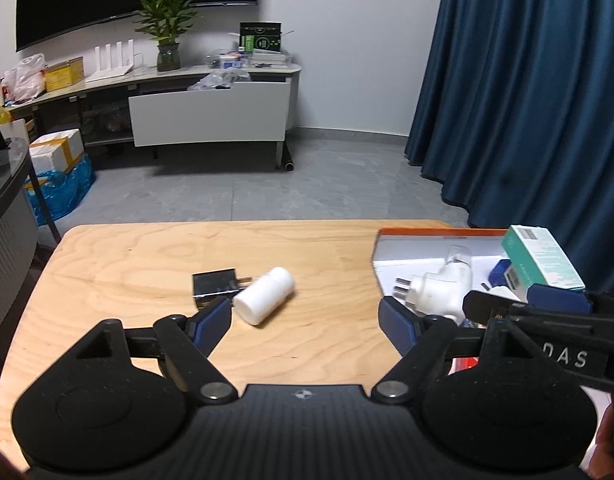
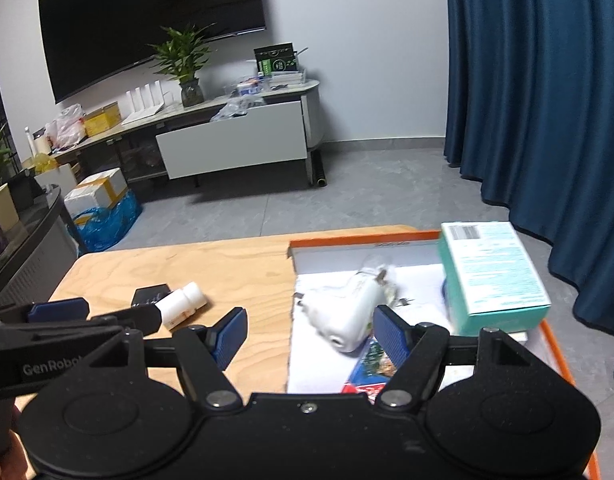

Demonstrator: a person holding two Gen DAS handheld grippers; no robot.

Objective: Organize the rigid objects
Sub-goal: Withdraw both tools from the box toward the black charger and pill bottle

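Observation:
A white pill bottle (image 1: 263, 295) lies on its side on the wooden table (image 1: 147, 256), touching a black plug adapter (image 1: 215, 282). My left gripper (image 1: 305, 320) is open just in front of them, its left fingertip beside the bottle. An orange-rimmed white box (image 2: 347, 252) at the table's right end holds a white plug adapter (image 2: 347, 312), a teal carton (image 2: 493, 272) and coloured packets. My right gripper (image 2: 309, 330) is open over the box's left edge, empty, near the white adapter. The bottle (image 2: 183, 306) and black adapter (image 2: 151, 296) also show in the right wrist view.
Beyond the table lies grey floor, a low cabinet (image 1: 211, 116) with clutter, a plant and a large dark screen on the wall. A blue curtain (image 1: 527, 100) hangs at the right. Cartons and a blue bag (image 1: 59, 184) sit on the floor at left.

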